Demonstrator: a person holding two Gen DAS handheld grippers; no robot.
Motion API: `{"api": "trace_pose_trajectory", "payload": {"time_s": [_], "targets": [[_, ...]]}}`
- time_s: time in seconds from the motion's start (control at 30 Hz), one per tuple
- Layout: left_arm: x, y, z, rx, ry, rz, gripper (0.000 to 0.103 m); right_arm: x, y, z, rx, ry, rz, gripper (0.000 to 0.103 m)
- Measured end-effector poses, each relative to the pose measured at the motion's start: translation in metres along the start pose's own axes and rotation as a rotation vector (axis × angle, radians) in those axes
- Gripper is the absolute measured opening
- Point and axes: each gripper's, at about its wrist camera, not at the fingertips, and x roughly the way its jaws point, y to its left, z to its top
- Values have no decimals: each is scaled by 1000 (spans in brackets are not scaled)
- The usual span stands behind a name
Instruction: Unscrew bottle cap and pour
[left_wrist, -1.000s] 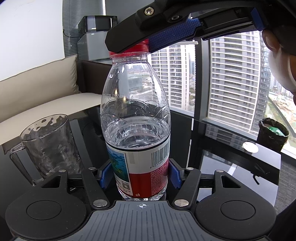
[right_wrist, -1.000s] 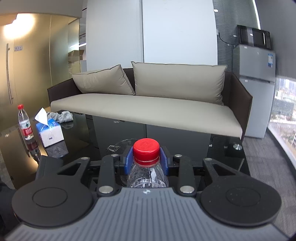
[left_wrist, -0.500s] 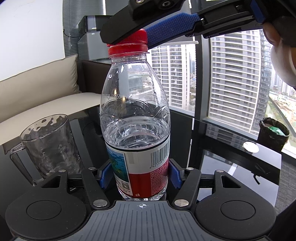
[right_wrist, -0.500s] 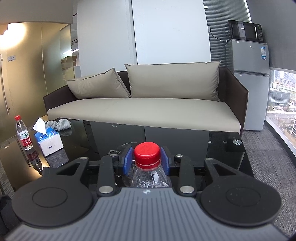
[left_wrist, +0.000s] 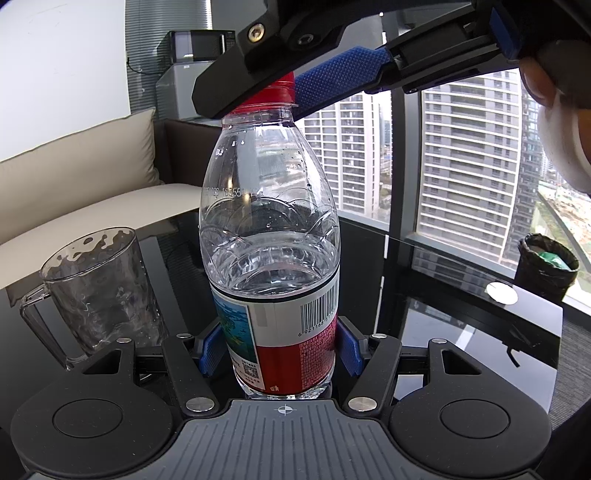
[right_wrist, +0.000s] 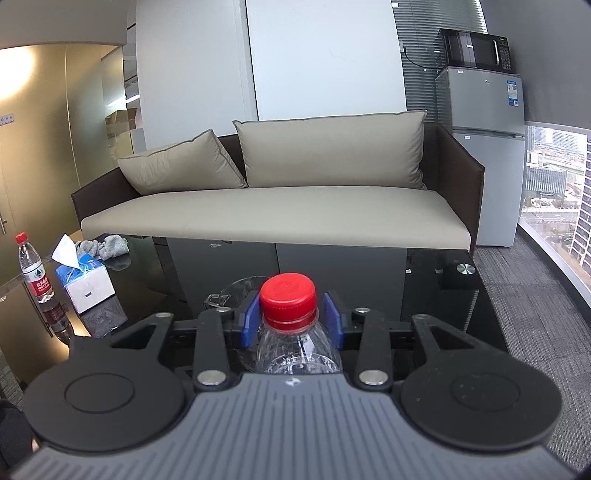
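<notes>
A clear water bottle (left_wrist: 271, 236) with a red and white label stands upright on the black glass table (left_wrist: 461, 306). My left gripper (left_wrist: 279, 349) is shut on its lower body. Its red cap (right_wrist: 288, 301) sits on the neck between the blue pads of my right gripper (right_wrist: 289, 321); a narrow gap shows on each side of the cap, so the pads do not clamp it. In the left wrist view the right gripper (left_wrist: 291, 86) crosses over the cap (left_wrist: 273, 94) from the upper right. An empty glass mug (left_wrist: 99, 291) stands left of the bottle.
A beige sofa (right_wrist: 280, 214) runs behind the table. A second water bottle (right_wrist: 33, 269), a tissue box (right_wrist: 85, 277) and a grey cloth (right_wrist: 107, 245) sit at the table's far left. A black bin (left_wrist: 546, 266) stands by the window. A small round metal disc (right_wrist: 465, 268) lies on the table at the right.
My right gripper has turned around the cap, its view swinging from left to right, and its pads have opened slightly off the cap. The left gripper and bottle have stayed put.
</notes>
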Motion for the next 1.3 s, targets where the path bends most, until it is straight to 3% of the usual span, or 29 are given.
{"api": "trace_pose_trajectory", "payload": {"time_s": [0.23,0.8,1.3], "targets": [[2,1,0,3,-1,-1,58,1,-4,-2,-10,3,32,35],[0,5,-3,-2,-1,-8,58,3,-23,-7,-171,-33,177,35],[0,13,-11,-3,-2,0,58,-3,-23,-3,-80,-66,154,35]]}}
